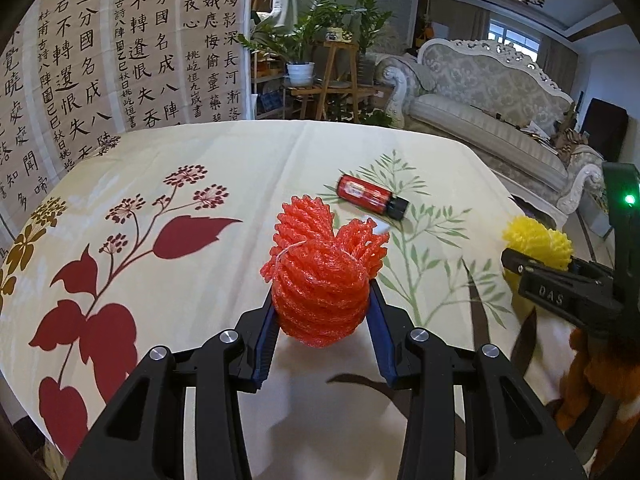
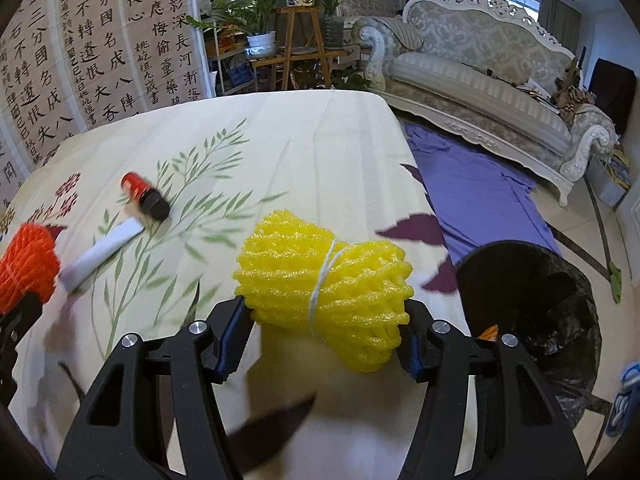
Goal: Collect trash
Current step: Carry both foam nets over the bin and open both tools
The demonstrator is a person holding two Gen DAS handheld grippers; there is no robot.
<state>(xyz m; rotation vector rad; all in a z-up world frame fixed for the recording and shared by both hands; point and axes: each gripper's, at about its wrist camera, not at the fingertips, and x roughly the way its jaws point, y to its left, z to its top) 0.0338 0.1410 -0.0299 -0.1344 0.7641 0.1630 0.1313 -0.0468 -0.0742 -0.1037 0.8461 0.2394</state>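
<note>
My left gripper [image 1: 322,300] is shut on a red foam net bundle [image 1: 320,276] tied with white string, held above the floral tablecloth [image 1: 200,160]. My right gripper [image 2: 326,320] is shut on a yellow foam net bundle [image 2: 324,280], also tied with string, near the table's right edge. Each bundle also shows in the other view: the yellow one [image 1: 536,244] at the right, the red one [image 2: 26,268] at the left. A small red bottle with a black cap [image 1: 372,196] lies on the table [image 2: 146,194], with a white paper tube [image 2: 104,250] beside it.
A black-lined trash bin [image 2: 532,312] stands on the floor just right of the table. A purple cloth [image 2: 472,184] lies on the floor beyond it. A white sofa [image 2: 480,64], a plant stand [image 2: 296,40] and a calligraphy screen [image 1: 100,60] are behind the table.
</note>
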